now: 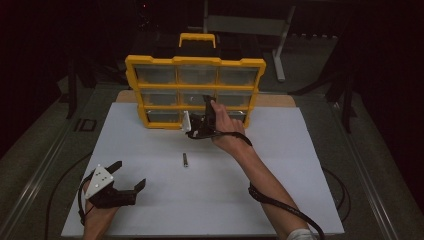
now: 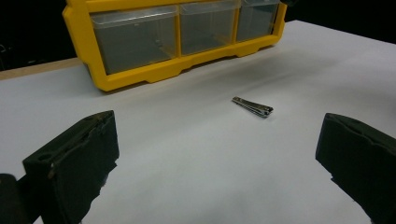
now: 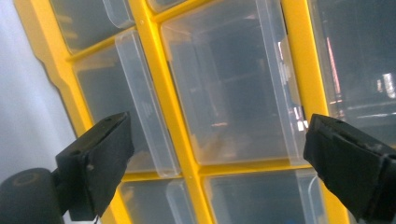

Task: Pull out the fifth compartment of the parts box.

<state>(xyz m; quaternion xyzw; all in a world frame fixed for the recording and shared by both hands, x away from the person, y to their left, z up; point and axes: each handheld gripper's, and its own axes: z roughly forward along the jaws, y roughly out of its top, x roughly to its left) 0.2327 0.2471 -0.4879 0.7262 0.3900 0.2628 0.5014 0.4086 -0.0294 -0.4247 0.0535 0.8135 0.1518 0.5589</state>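
Right hand-held gripper point(image 1: 207, 116) up at the yellow drawer box point(image 1: 195, 92), jaws wide apart near a clear drawer point(image 3: 224, 93). Left hand-held gripper point(image 1: 131, 176) low over the white desk point(image 1: 280, 165), jaws apart, empty. Small nail clipper point(image 1: 185, 159) flat between.

The nail clipper point(image 1: 185, 159) lies on the table point(image 1: 280, 190) before the drawer organizer point(image 1: 195, 61).
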